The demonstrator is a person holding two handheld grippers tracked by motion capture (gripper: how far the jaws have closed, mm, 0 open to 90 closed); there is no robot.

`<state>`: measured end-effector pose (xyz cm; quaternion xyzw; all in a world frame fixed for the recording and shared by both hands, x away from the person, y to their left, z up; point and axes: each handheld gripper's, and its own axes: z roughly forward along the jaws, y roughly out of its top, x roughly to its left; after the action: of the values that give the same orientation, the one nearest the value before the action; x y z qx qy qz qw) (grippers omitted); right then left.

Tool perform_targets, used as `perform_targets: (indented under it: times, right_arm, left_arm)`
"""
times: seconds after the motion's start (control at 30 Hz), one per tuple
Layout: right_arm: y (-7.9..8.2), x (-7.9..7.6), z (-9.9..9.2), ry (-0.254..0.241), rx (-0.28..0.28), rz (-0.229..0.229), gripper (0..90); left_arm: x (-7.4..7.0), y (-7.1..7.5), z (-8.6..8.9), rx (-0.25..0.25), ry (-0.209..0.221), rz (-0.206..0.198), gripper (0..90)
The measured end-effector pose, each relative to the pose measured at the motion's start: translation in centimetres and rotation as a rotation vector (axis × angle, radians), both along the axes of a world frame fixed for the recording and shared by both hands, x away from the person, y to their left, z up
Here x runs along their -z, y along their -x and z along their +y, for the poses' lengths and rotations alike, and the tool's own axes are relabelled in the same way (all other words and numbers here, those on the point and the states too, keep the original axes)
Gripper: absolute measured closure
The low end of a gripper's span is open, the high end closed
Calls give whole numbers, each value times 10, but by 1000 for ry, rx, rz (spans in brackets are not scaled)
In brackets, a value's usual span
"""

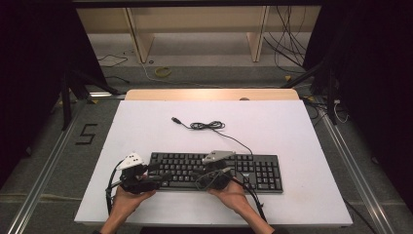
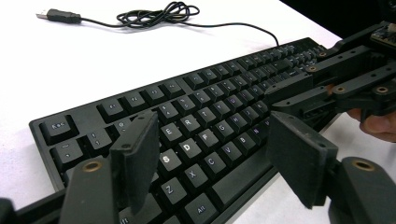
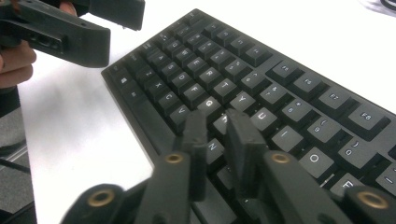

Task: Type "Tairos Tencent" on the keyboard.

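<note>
A black keyboard [image 1: 253,170] lies near the front edge of the white tabletop [image 1: 292,126], and its cable [image 1: 207,126] is coiled behind it with the USB plug [image 1: 176,120] lying free. My left gripper [image 1: 161,178] hovers over the keyboard's left end with its jaws spread wide and nothing between them; the left gripper view has it [image 2: 215,158] above the letter keys [image 2: 187,149]. My right gripper [image 1: 197,176] hangs low over the middle keys. Its jaws [image 3: 218,140] stand a narrow gap apart, empty, above the keyboard [image 3: 289,93].
The person's hands hold both grippers at the table's front edge. The two grippers face each other across the keys, with the right gripper [image 2: 280,95] close beside the left gripper [image 3: 123,28]. Wooden shelf legs and loose cables stand on the floor beyond the table.
</note>
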<state>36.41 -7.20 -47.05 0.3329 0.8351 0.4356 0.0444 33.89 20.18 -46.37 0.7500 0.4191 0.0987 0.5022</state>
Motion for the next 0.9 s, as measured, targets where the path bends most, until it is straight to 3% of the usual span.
perform_targets:
  times: [0.17,0.57,0.9]
  right_arm:
    - [1,-1,-2,-8,-4,1,701]
    - [3,-4,-6,-28,-5,14,560]
    - [4,-5,-9,-38,-3,7,483]
  left_arm:
    - [0,0,0,0,-4,2,385]
    - [1,-2,-2,29,-47,-3,623]
    - [4,-7,-10,51,-140,21,828]
